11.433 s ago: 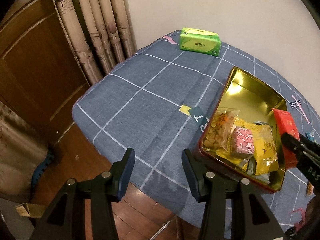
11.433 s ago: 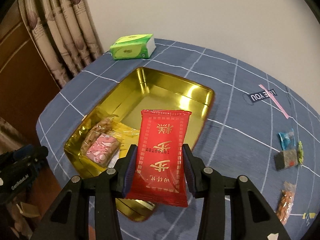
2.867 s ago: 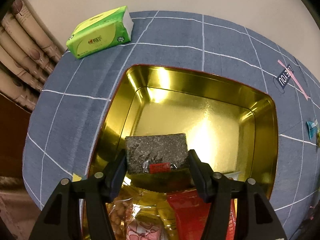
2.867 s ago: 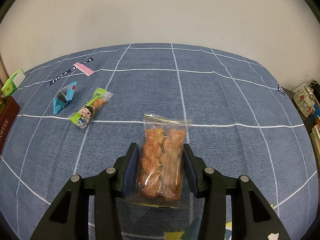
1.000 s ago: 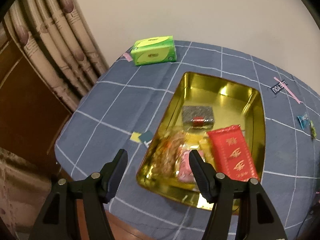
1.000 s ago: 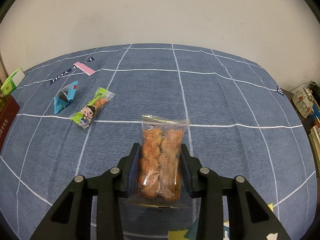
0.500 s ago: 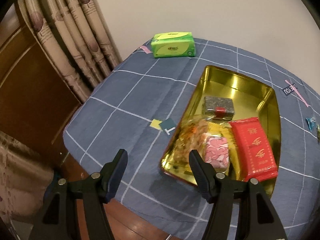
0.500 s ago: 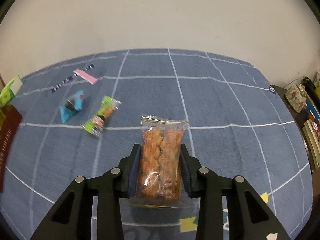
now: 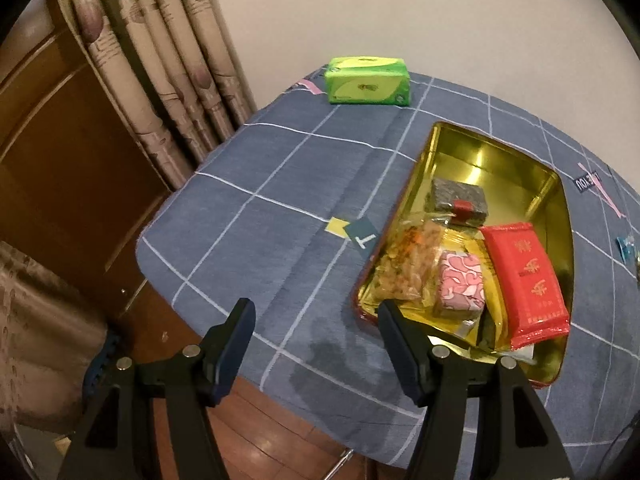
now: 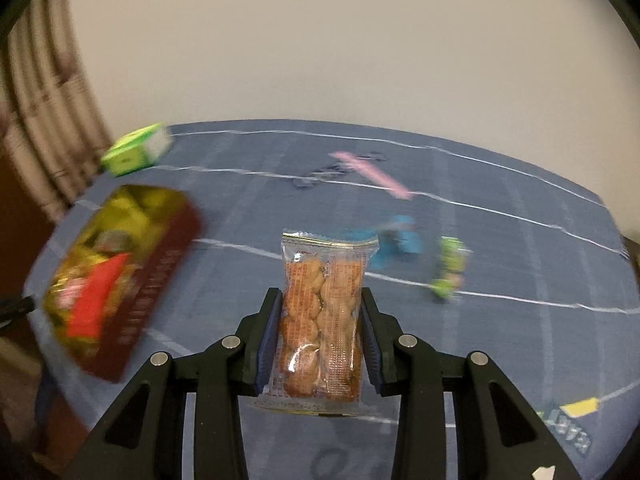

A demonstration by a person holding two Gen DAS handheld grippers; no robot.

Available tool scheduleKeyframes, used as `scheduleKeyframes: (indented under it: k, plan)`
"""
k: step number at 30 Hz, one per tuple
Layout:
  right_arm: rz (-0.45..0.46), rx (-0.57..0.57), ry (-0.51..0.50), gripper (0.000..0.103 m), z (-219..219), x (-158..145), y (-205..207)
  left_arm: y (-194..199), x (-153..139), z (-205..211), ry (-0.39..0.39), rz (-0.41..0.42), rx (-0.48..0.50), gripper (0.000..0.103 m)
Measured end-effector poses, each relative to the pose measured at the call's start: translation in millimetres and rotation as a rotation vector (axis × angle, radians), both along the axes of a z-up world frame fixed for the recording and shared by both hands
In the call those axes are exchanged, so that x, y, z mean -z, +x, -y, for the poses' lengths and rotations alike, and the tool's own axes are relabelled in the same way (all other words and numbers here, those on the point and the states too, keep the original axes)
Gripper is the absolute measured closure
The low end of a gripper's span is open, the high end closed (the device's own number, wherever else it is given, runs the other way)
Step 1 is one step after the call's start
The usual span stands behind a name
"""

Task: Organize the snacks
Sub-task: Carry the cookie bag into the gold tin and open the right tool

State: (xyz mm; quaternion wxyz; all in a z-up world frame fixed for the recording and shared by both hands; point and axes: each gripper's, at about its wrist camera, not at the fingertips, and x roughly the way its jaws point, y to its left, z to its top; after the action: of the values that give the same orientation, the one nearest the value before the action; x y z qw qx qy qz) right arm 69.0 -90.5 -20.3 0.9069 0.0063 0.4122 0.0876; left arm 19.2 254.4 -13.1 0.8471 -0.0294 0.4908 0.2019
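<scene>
A clear packet of fried dough twists [image 10: 320,320] is clamped upright in my right gripper [image 10: 320,320], lifted above the blue checked tablecloth. The gold tin [image 10: 168,240] lies blurred to its left, holding a red packet [image 10: 92,300]. In the left wrist view the tin [image 9: 516,156] sits at the right with a grey packet [image 9: 456,196], a red packet [image 9: 524,276], a pink sweet [image 9: 460,280] and a bag of mixed nibbles [image 9: 408,268]. My left gripper [image 9: 316,316] stands open and empty over the table's near edge, left of the tin.
A green tissue pack [image 9: 366,80] lies at the table's far end by the curtains [image 9: 160,52]. A blue sweet [image 10: 396,240] and a green packet [image 10: 450,268] lie on the cloth right of the held packet. Wooden floor [image 9: 256,432] shows below the table edge.
My right gripper has lifted the dough twist packet off the cloth and swung left, bringing the tin into view. My left gripper has drawn back and left from the tin.
</scene>
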Motion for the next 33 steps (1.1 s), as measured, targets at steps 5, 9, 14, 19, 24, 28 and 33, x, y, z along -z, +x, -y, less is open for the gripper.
scheduleKeyframes:
  k: [5, 9, 14, 19, 24, 28, 33]
  plan:
    - [0.001, -0.144, 0.007, 0.069, -70, -9, -7, -6, 1, -11, -0.007, 0.001, -0.047, 0.038]
    - [-0.002, -0.232, 0.008, 0.069, -117, -10, -8, -10, 5, -20, -0.033, -0.014, -0.073, 0.038]
    - [-0.016, -0.299, -0.008, 0.069, -155, -4, -10, -17, 5, -28, -0.032, -0.014, -0.106, 0.038]
    - [-0.021, -0.34, -0.024, 0.069, -180, 0, -10, -20, 6, -34, -0.047, -0.019, -0.133, 0.038]
    - [-0.032, -0.36, -0.027, 0.069, -198, 4, -4, -20, 5, -34, -0.039, -0.013, -0.138, 0.038]
    - [-0.031, -0.376, -0.031, 0.069, -208, 6, -3, -20, 6, -35, -0.039, -0.015, -0.142, 0.038]
    - [-0.048, -0.379, -0.027, 0.069, -210, 12, -1, -19, 7, -36, -0.042, -0.019, -0.142, 0.038]
